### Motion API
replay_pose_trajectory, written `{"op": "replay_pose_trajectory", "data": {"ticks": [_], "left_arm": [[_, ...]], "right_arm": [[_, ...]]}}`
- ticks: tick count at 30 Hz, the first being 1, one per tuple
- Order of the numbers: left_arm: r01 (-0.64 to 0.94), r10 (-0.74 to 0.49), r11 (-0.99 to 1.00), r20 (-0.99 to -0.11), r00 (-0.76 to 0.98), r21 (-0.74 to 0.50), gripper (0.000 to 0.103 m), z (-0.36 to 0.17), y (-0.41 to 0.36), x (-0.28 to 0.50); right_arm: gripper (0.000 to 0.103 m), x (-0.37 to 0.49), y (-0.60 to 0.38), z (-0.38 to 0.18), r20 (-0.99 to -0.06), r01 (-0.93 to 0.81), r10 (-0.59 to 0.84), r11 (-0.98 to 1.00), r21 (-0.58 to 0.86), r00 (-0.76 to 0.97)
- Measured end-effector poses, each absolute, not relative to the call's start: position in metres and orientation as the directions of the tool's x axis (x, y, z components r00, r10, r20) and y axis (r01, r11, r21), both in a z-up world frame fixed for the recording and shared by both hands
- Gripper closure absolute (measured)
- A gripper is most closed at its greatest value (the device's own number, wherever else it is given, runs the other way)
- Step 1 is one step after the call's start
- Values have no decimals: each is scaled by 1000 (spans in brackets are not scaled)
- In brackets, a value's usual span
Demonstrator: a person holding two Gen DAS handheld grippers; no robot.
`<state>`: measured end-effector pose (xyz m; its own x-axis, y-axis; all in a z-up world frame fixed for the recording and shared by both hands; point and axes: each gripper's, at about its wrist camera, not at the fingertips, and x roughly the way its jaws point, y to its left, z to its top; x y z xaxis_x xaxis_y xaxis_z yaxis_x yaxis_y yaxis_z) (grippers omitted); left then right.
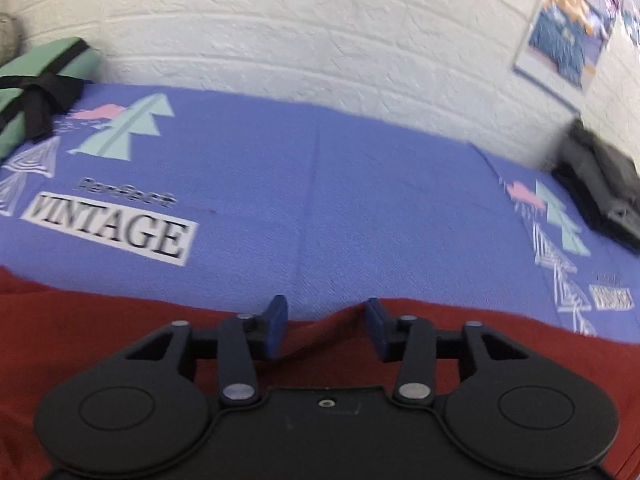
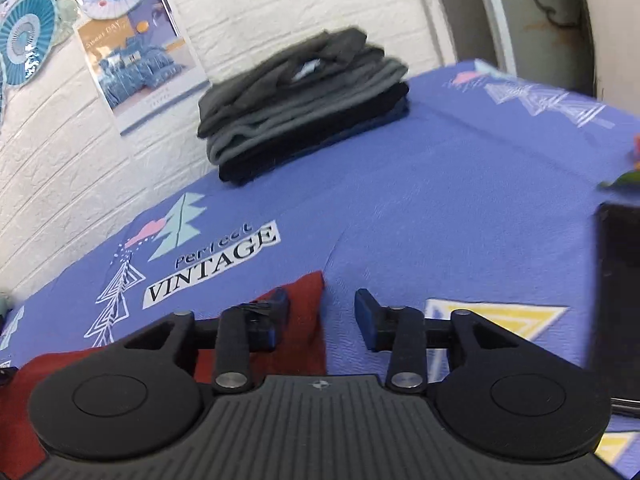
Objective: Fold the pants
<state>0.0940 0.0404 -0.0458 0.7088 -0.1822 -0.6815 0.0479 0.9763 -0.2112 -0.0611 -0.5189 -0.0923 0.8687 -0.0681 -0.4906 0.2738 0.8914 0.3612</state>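
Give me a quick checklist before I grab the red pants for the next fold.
1. Left gripper open: ok, the jaws stand wide with nothing pinched.
2. Left gripper over the red pants: ok, red cloth lies under and between the fingers at its far edge.
3. Right gripper open: ok, nothing clamped.
4. Right gripper lined up on cloth: not ok, only its left finger sits over the pants corner; the other is over the blue sheet.
5. Pants lying flat: cannot tell, most of them are hidden beneath the grippers.
6. Folded stack clear of the work area: ok, it sits far back by the wall.
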Motion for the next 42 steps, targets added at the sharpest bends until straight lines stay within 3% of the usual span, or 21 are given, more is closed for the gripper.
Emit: {"op": "replay_pose_trajectory", "data": {"ticks": [7,11,12,13,14,15,17,19,21,25,32,33,34,35,36,37,42], "left_arm": [[-3,-191,954,-615,765,-300,0,-18,58,29],[26,-234,946,-623,746,-323,0,-27,44,5],[33,-242,946,-630,738,-324,0,-31,39,2],[44,-257,943,-638,726,-330,0,-35,35,-1],[55,-276,939,-647,711,-340,0,-40,33,-3],[57,-287,936,-656,698,-349,0,-44,30,-3],[60,-297,933,-667,684,-354,0,-48,24,-4],[86,-312,932,-661,683,-352,0,-46,17,-6],[119,-332,929,-647,686,-350,0,-41,7,-7],[183,-380,916,-629,678,-356,0,-39,-14,-6],[288,-458,888,-632,625,-359,15,-45,-55,1],[306,-473,881,-633,613,-361,21,-47,-62,2],[328,-490,872,-638,594,-364,35,-49,-69,3],[355,-507,862,-647,569,-363,48,-50,-78,4],[383,-524,850,-653,548,-360,50,-51,-87,5],[409,-539,839,-655,530,-359,50,-52,-96,5],[521,-587,780,-694,417,-346,50,-69,-144,1]], "right_arm": [[21,-90,-497,-88,-501,271,-95,918,290,860],[21,-104,-496,-100,-536,298,-95,904,308,839],[30,-105,-498,-103,-553,303,-92,903,305,828],[60,-107,-498,-106,-572,321,-109,904,283,813],[73,-109,-500,-107,-574,354,-152,899,258,804],[74,-113,-503,-106,-570,391,-186,883,260,800],[69,-119,-506,-101,-558,427,-217,861,278,801],[53,-126,-503,-96,-539,420,-214,859,293,815],[47,-132,-500,-95,-548,393,-165,858,331,820],[18,-141,-494,-102,-564,388,-105,825,411,819],[16,-128,-499,-116,-502,366,-83,787,497,861],[17,-125,-499,-117,-494,365,-86,783,504,865],[21,-122,-499,-118,-492,369,-90,779,507,866],[38,-119,-498,-117,-499,369,-87,782,502,862],[71,-116,-497,-118,-512,364,-71,787,498,856],[84,-113,-499,-117,-525,357,-51,789,501,850],[88,-111,-489,-86,-445,255,-9,830,496,895]]}}
